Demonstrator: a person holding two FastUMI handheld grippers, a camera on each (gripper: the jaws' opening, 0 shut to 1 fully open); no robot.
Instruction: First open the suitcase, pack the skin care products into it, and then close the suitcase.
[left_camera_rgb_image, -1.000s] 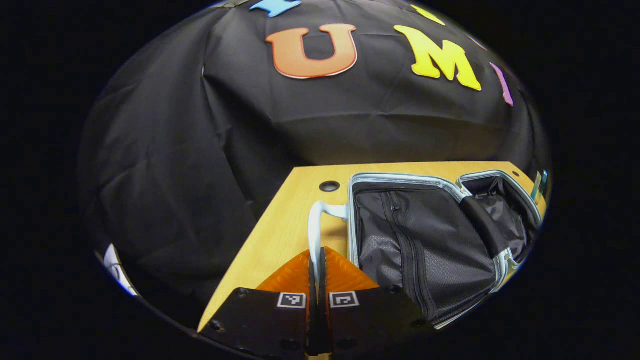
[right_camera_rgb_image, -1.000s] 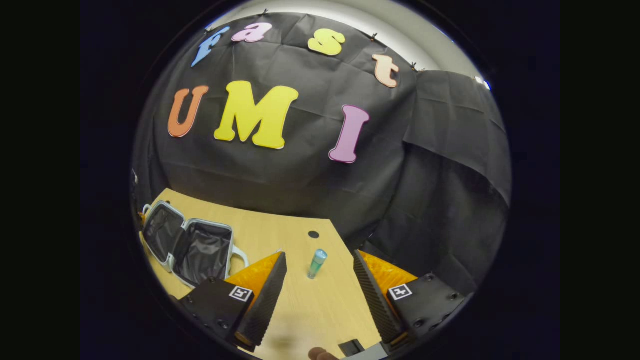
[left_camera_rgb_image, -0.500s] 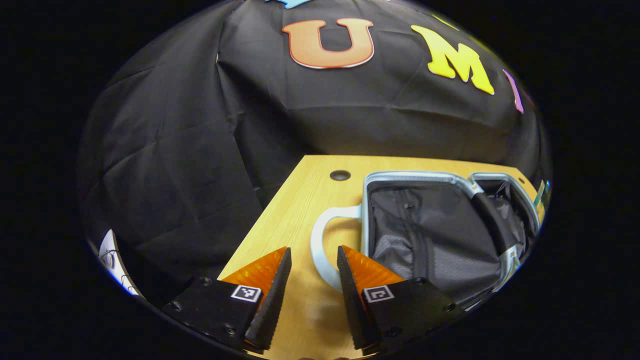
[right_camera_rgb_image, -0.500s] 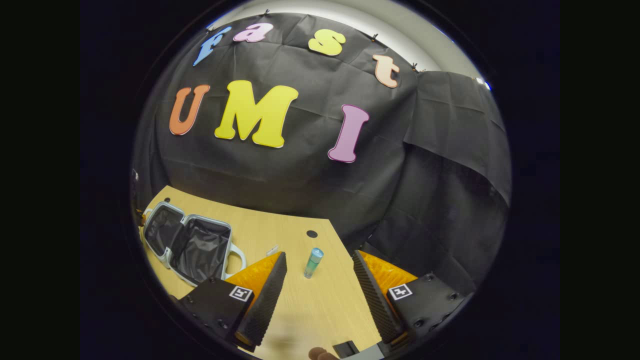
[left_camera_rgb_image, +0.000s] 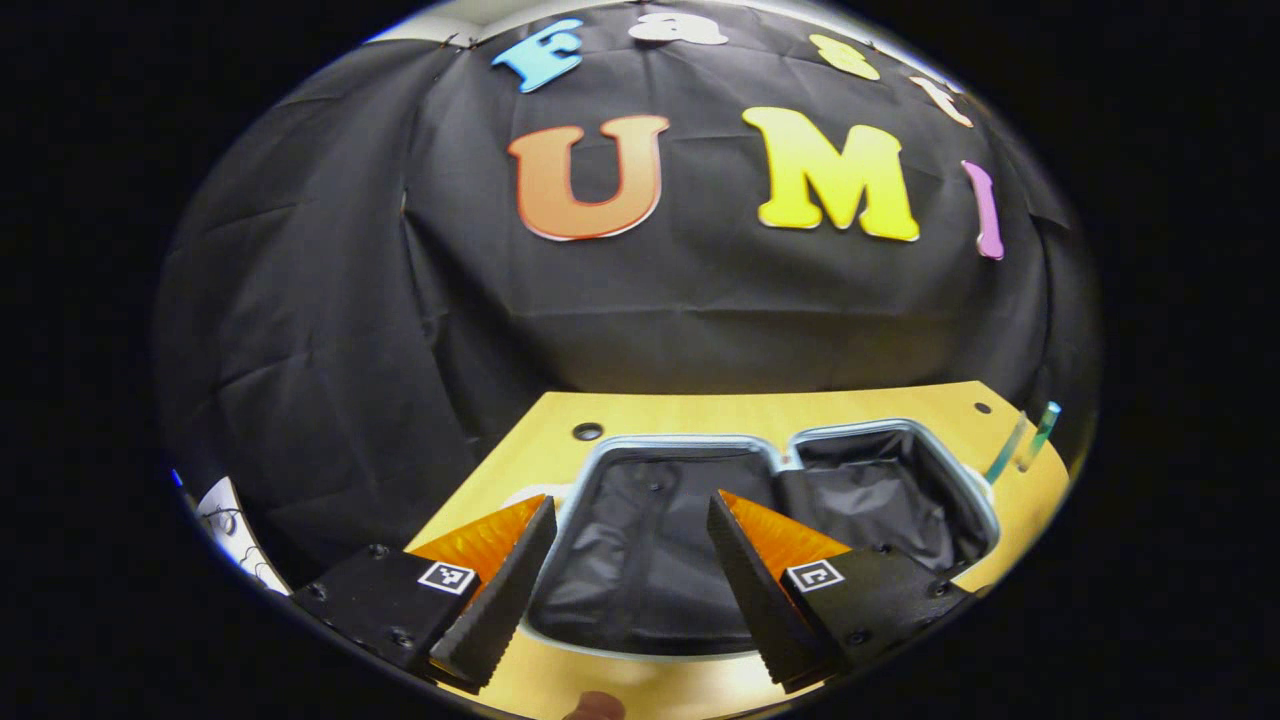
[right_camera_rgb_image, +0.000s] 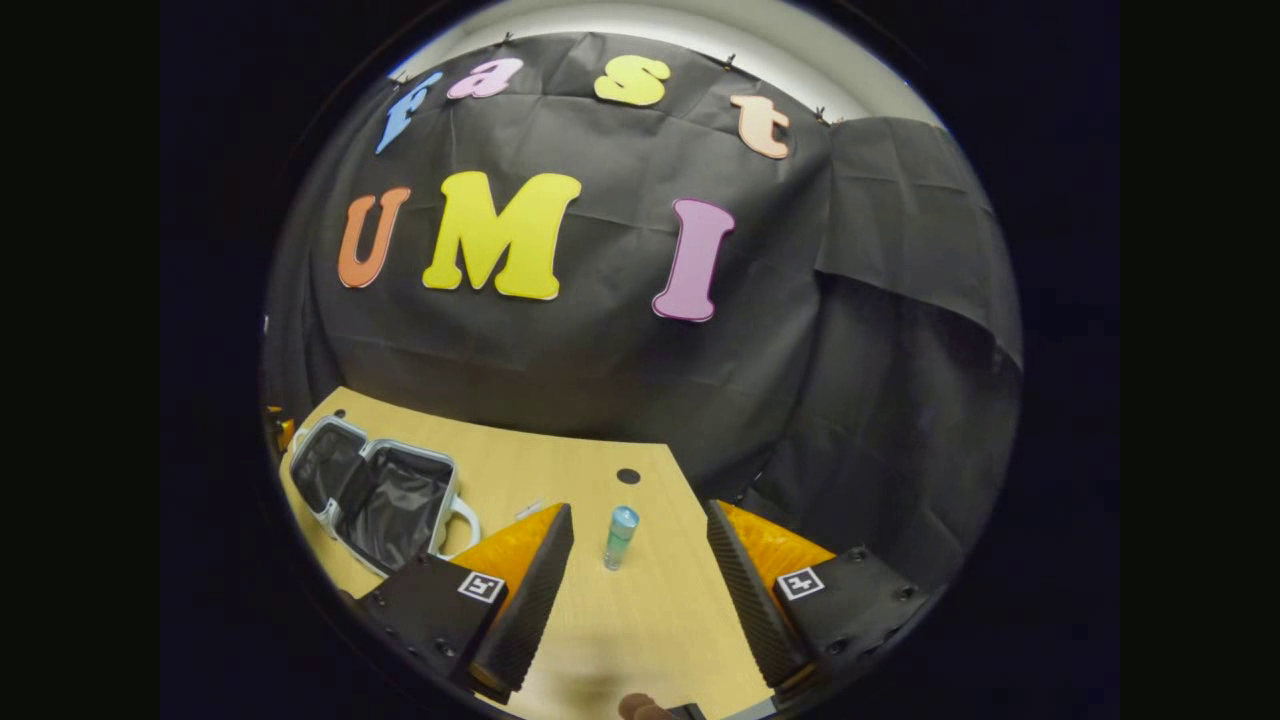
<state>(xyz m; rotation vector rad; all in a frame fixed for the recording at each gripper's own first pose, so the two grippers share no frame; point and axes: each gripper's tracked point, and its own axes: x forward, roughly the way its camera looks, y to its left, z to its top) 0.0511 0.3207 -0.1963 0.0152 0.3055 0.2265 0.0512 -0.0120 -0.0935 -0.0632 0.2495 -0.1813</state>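
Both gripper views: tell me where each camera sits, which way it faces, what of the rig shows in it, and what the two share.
Left gripper view: rides the left gripper, looking down and forward over the open suitcase on the table; its own two orange fingers stand apart at the bottom.
Right gripper view: rides the right gripper, facing the upright skin care bottle straight ahead; its own fingers are spread.
Shared: the open suitcase, the bottle, the wooden table and the black cloth wall.
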